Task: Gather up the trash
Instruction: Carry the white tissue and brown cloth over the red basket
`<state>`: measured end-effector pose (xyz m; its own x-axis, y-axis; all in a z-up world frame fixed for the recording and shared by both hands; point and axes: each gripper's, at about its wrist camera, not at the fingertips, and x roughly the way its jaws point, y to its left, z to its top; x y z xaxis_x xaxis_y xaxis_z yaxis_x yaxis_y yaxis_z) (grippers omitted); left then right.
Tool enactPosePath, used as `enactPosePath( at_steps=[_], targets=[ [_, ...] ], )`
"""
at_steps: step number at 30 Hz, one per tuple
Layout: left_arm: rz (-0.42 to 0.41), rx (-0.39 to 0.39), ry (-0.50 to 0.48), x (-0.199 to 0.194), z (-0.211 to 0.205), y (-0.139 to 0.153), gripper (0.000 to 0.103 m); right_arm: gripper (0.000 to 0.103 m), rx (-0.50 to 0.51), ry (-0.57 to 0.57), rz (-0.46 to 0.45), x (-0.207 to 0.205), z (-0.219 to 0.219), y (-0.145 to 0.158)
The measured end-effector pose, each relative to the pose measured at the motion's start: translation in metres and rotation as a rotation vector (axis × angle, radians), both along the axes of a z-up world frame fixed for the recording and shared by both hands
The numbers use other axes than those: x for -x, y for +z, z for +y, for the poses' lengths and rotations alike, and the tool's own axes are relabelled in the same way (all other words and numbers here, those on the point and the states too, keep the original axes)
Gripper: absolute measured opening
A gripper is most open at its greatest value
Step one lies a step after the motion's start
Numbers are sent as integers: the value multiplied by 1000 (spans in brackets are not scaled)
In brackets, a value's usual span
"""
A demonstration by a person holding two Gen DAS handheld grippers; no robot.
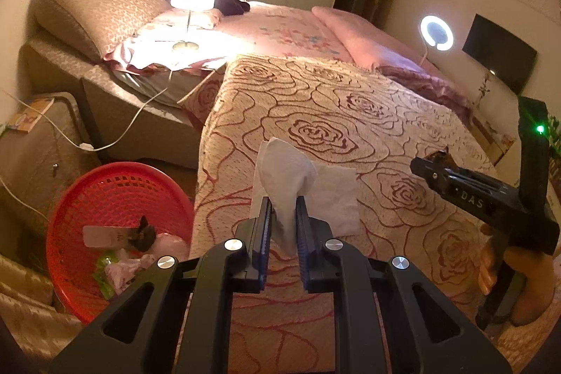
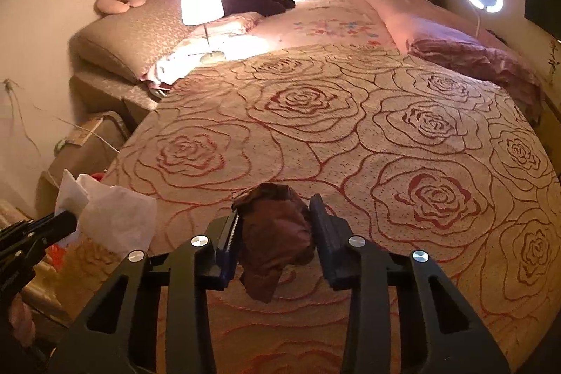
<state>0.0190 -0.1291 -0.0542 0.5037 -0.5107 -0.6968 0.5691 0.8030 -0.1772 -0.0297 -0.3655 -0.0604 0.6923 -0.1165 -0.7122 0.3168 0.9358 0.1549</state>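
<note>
Trash, two items. White tissue [image 1: 280, 177]: clamped in our left gripper [image 1: 283, 219], lifted off the rose bedspread [image 1: 350, 114], presumably for carrying to the bin. Brown wrapper [image 2: 277, 233]: pinched between the jaws of our right gripper [image 2: 275, 233]. Red basket [image 1: 87, 184], at eight o'clock, already holding scraps, showed only in the left view.

A wide bed [image 2: 315, 135] under a cream bedspread patterned with red rose outlines [image 1: 350, 135] carries a lit white-shaded table lamp [image 2: 201, 6] near its head-end left corner and a folded pink quilt [image 2: 438, 23] along its right edge.
</note>
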Motion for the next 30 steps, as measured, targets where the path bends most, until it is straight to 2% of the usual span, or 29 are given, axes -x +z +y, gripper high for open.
enactPosePath(
  at_steps=[17,30],
  targets=[
    [-32,58,87,-4,41,22,12,36,-15,80,-26,-3,31,14],
    [-42,90,178,-13,76,31,12,36,-8,186,-20,-22,72,21]
  ],
)
